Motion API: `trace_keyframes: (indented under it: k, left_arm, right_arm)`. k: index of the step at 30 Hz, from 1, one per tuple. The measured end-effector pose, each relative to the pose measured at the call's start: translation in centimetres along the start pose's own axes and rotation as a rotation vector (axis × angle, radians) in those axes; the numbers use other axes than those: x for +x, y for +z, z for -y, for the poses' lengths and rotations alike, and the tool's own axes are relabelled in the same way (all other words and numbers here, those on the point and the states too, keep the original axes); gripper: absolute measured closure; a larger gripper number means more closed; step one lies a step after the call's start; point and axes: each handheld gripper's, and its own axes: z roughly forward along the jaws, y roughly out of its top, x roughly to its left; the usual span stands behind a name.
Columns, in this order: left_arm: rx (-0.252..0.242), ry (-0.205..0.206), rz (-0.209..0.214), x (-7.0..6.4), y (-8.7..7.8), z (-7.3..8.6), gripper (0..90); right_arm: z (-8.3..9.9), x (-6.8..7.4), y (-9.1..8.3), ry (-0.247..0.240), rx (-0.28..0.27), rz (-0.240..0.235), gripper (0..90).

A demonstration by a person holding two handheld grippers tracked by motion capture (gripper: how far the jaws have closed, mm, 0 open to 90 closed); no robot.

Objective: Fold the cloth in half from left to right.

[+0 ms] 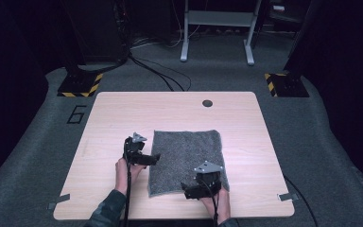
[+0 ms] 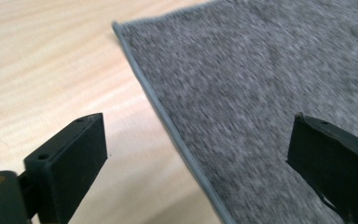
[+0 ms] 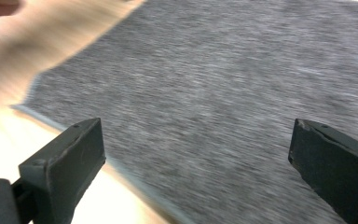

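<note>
Both claws are at the grey mat [image 1: 186,158], which lies flat a little toward 5 o'clock of the middle of the bench [image 1: 123,113]. The left claw [image 1: 155,157] sits at the mat's 9 o'clock edge, the right claw [image 1: 187,190] at its 6 o'clock edge, a little toward the 7 o'clock corner. Both stand wide open and hold nothing.

Step in hand, as judged: taking hold of the mat's border, probably to lift or fold it.

How to do it well:
- In the left gripper view the bound edge [image 2: 168,121] runs between the jaws, one jaw over bare wood and one over the pile. Drop low so the lower jaw slides under the hem, then close.
- In the right gripper view the near hem [image 3: 135,179] passes by the left jaw and the view is blurred. Let the hand settle before closing.
- Bite only on the border; a deep bite would bunch the cloth.
- Raise both sides together to keep the mat from dragging across the wood.

Look of the mat: mottled grey, short nubbly pile, roughly rectangular, with a thin, smooth, lighter grey binding around the rim. No wrinkles visible in the high view.
</note>
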Motion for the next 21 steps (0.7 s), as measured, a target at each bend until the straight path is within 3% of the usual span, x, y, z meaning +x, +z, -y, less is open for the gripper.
trace_keyframes:
  k: [2,3,6,7,12,21]
  left_arm:
    - [0.004,-0.011,0.007,0.3,0.5,-0.6,5.1]
    - [0.016,-0.007,-0.009,0.6,0.9,-1.1,5.8]
    - [0.011,-0.018,-0.004,0.8,1.4,-1.5,6.5]
    - [0.0,-0.021,-0.015,1.0,1.9,-1.8,7.1]
    - [0.016,-0.032,-0.011,1.5,2.9,-2.4,11.2]
    - [0.021,-0.053,-0.031,2.4,5.1,-3.6,13.3]
  right_arm:
    - [0.0,0.4,0.2,-0.003,-0.003,-0.007,3.2]
    - [-0.2,1.4,0.7,-0.015,0.001,-0.024,3.5]
    - [-0.5,2.4,1.1,-0.037,0.002,-0.046,4.1]
    - [-0.7,3.4,1.5,-0.041,0.009,-0.055,5.2]
    - [-1.2,5.5,2.6,-0.084,0.015,-0.081,7.7]
    - [-1.8,8.4,4.8,-0.132,0.03,-0.129,14.6]
